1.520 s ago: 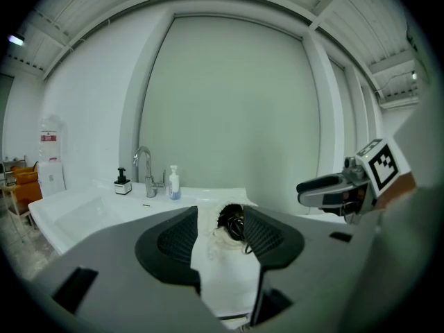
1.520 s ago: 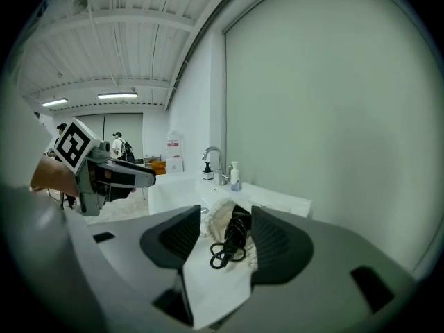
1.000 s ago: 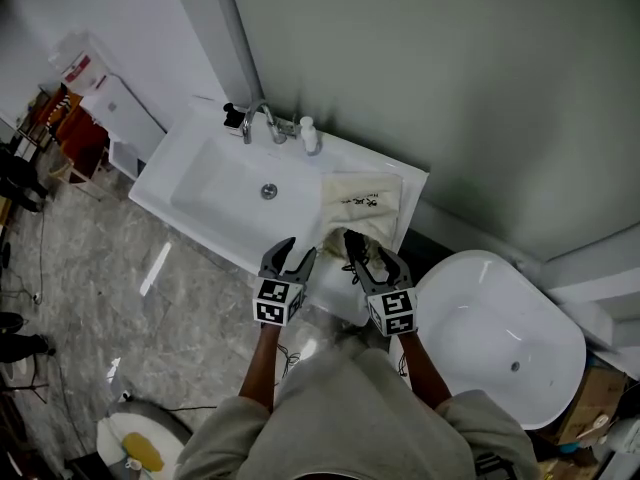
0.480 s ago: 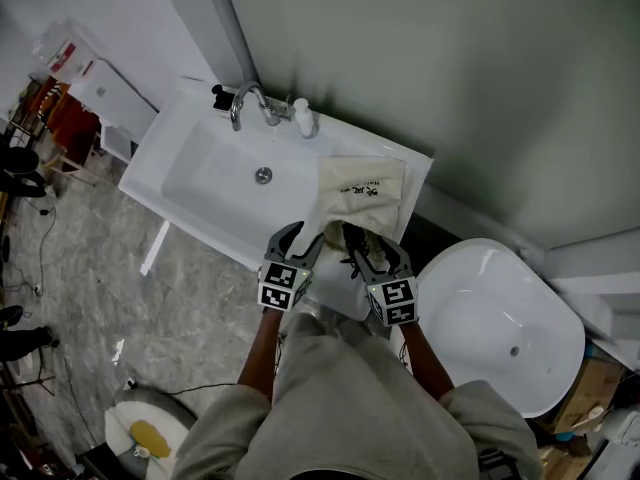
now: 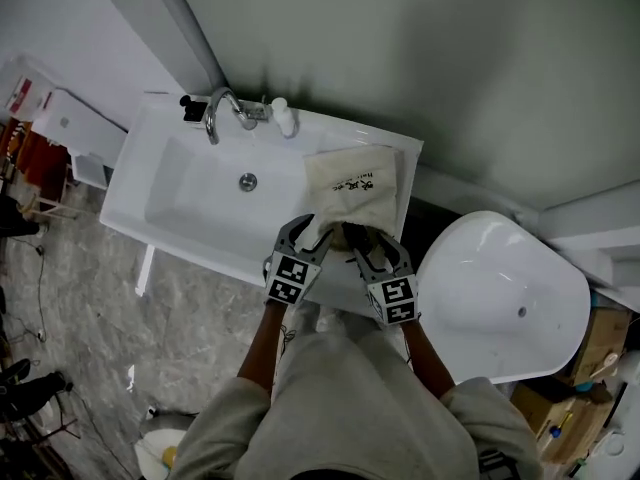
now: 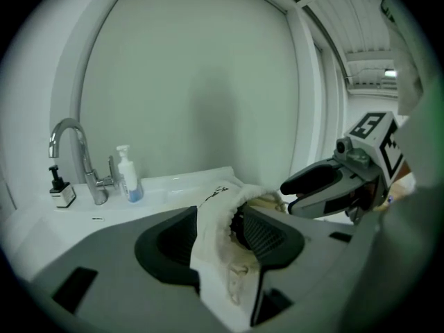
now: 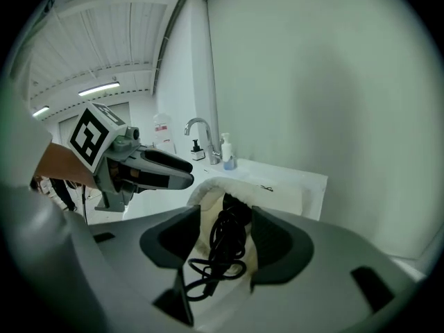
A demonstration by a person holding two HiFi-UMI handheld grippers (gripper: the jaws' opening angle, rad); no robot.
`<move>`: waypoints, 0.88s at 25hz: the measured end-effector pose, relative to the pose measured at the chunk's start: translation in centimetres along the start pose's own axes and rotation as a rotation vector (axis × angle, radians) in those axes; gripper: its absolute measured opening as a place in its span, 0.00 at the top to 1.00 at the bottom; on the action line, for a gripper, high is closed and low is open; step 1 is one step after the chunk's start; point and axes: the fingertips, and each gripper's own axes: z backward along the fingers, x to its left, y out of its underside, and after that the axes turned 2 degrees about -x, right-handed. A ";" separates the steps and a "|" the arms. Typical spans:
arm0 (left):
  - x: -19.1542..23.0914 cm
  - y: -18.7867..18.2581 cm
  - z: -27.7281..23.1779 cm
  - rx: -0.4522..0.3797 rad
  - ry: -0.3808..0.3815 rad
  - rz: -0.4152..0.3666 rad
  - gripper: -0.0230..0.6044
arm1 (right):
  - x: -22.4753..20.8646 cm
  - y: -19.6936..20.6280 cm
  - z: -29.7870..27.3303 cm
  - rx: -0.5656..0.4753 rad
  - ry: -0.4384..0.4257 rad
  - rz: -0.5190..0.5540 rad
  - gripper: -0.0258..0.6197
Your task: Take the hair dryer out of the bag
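Note:
A cream cloth bag (image 5: 352, 190) lies on the counter to the right of the sink basin, its mouth toward me. My left gripper (image 5: 300, 232) is at the mouth's left side. In the left gripper view, the left gripper (image 6: 218, 224) is shut on the bag's rim (image 6: 211, 238), with cloth filling the gap between the pads. My right gripper (image 5: 362, 244) is at the mouth's right side. The coiled black cord (image 7: 223, 245) of the hair dryer (image 7: 230, 205) sits between its pads, and the right gripper (image 7: 227, 231) is shut on it. The dryer's body is mostly hidden in the bag.
A chrome faucet (image 5: 222, 110) and a small pump bottle (image 5: 283, 118) stand at the back of the white sink (image 5: 170, 203). A white oval tub (image 5: 505, 298) sits on the right, just past the counter's edge. The grey wall rises right behind the counter.
Both grippers have sunk and moved in to the bag's mouth. The left one came right from beside the bag onto its rim. The right one kept the black cord in its jaws.

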 end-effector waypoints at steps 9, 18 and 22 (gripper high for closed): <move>-0.6 1.2 -3.1 0.052 0.177 -0.132 0.66 | -0.3 1.5 -0.2 0.027 0.143 -0.094 0.63; -1.8 0.5 -5.9 0.066 0.304 -0.210 0.75 | -0.9 2.3 0.0 0.041 0.221 -0.140 0.63; -2.1 0.6 -6.3 0.086 0.343 -0.241 0.87 | -0.8 2.5 0.2 0.049 0.233 -0.149 0.63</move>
